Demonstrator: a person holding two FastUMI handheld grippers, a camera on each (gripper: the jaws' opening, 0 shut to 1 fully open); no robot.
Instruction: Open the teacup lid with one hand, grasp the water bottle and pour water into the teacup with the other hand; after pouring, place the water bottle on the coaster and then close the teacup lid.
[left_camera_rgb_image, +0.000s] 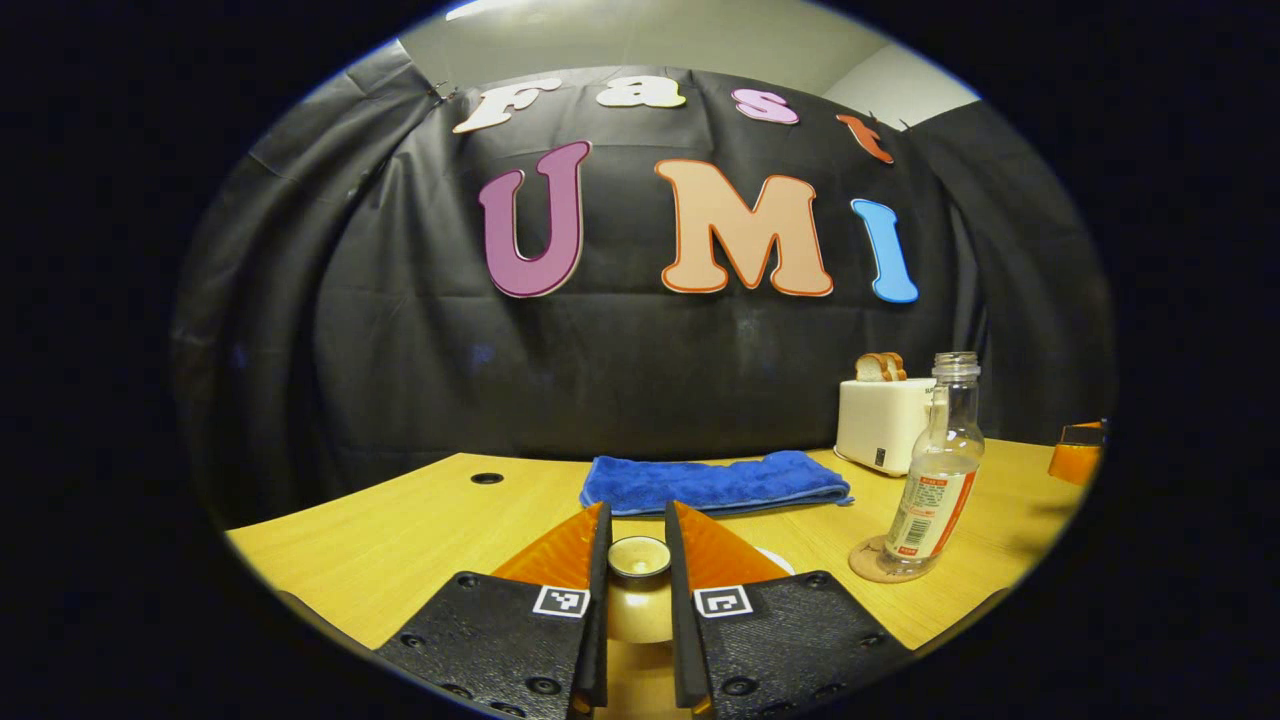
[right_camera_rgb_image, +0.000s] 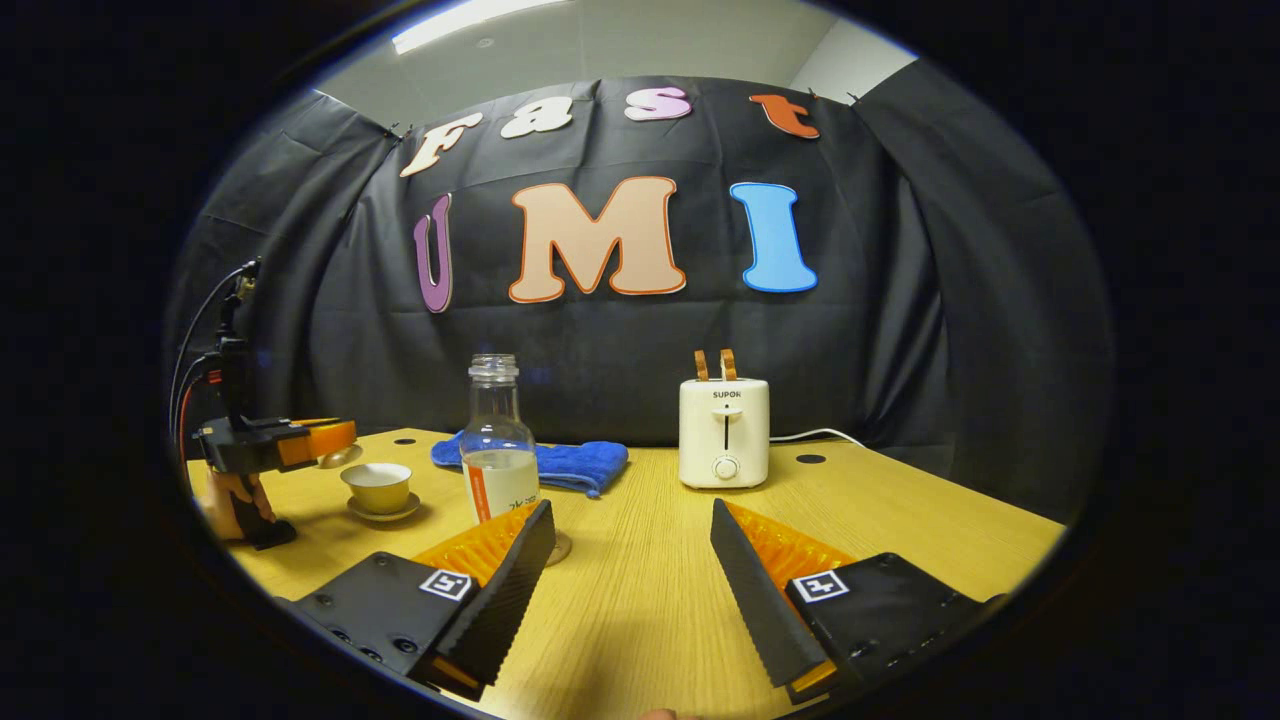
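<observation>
My left gripper (left_camera_rgb_image: 638, 560) is shut on the knob of the golden teacup lid (left_camera_rgb_image: 640, 612), held between its fingers. From the right gripper view, the left gripper (right_camera_rgb_image: 322, 440) holds the lid (right_camera_rgb_image: 341, 458) up and just left of the uncovered teacup (right_camera_rgb_image: 378, 486) on its saucer (right_camera_rgb_image: 383, 514). The capless water bottle (left_camera_rgb_image: 937, 470) (right_camera_rgb_image: 497, 452), partly filled, stands upright on the round coaster (left_camera_rgb_image: 872, 562) (right_camera_rgb_image: 558, 548). My right gripper (right_camera_rgb_image: 632, 560) is open over the table, just right of the bottle, with nothing between its fingers.
A folded blue towel (left_camera_rgb_image: 712, 482) (right_camera_rgb_image: 560, 463) lies behind the bottle. A white toaster (left_camera_rgb_image: 882, 425) (right_camera_rgb_image: 724, 432) with bread in its slots stands at the back, its cord trailing right. A hand (right_camera_rgb_image: 232, 500) holds the left gripper. The wooden table (right_camera_rgb_image: 640, 600) has cable holes.
</observation>
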